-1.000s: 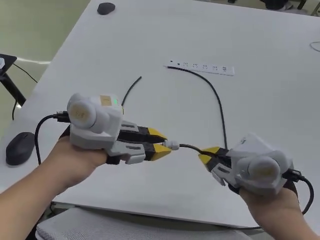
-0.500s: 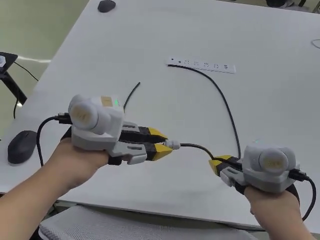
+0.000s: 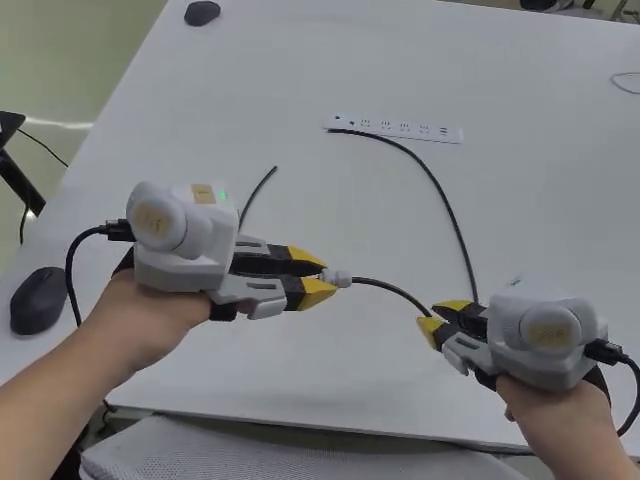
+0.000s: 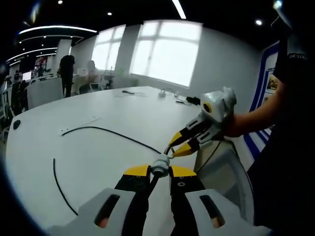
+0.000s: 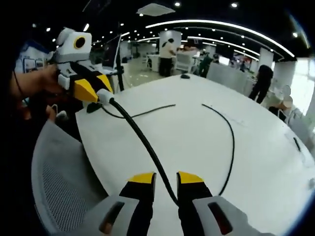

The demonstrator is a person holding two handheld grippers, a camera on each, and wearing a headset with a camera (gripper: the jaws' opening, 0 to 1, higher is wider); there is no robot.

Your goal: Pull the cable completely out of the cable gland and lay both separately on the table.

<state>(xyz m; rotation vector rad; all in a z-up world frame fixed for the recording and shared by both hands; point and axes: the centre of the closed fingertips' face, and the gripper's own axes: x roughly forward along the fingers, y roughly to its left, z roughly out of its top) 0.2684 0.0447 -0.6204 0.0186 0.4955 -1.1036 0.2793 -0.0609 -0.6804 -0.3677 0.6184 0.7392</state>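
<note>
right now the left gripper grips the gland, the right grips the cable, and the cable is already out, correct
No: the right gripper view shows the cable still inside the gland in the left gripper; the right gripper grips the cable.

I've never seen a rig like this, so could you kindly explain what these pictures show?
There is no robot: a person holds a two-jaw gripper in each hand. One picture comes from a headset camera looking down; the other two from cameras riding on the grippers, looking along their jaws. The left gripper is shut on a small white gland; the right gripper grips the black cable leaving it. The cable's far part lies on the white table, reaching a power strip. A short wire and a mouse lie there too.
</note>
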